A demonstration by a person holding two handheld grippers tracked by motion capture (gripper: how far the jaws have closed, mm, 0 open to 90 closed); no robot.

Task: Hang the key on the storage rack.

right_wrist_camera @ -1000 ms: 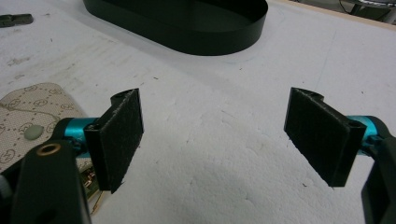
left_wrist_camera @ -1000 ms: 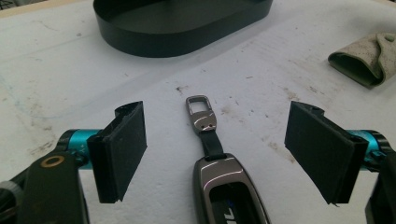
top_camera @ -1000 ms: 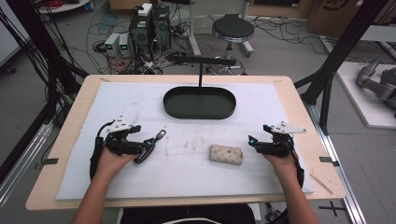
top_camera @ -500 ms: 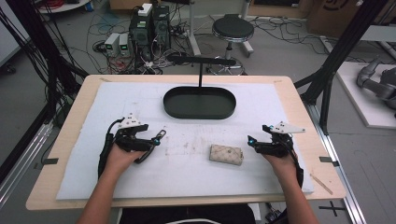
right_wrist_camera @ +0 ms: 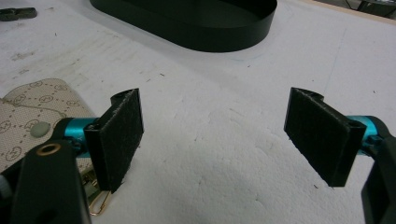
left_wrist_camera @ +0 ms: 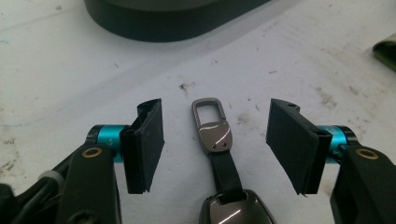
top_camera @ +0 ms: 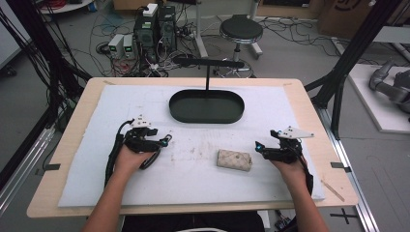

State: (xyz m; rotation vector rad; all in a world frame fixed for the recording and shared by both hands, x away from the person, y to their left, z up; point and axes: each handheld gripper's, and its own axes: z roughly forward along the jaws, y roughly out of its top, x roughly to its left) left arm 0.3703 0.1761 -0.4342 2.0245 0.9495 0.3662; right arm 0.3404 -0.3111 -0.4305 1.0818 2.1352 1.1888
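Left gripper [left_wrist_camera: 215,144] straddles the key fob [left_wrist_camera: 215,140], jaws just closing, not yet touching — centre on its strap. Right gripper [right_wrist_camera: 212,140] released, at the wallet's [top_camera: 234,160] three o'clock.

Right tongs [right_wrist_camera: 212,140]: the two black jaws stand wide apart over bare white tabletop [right_wrist_camera: 224,154], nothing between the pads. Pad surfaces are dark and felt-like, each mounted on a teal collar. A beige monogram wallet [right_wrist_camera: 32,116] lies at the left edge, just beside and partly behind the left-hand jaw, its flap with a pale snap button visible; a small gold clip shows below it. A black oval tray [right_wrist_camera: 196,23] sits farther off at the top. The white surface carries scattered dark specks and scuffs.
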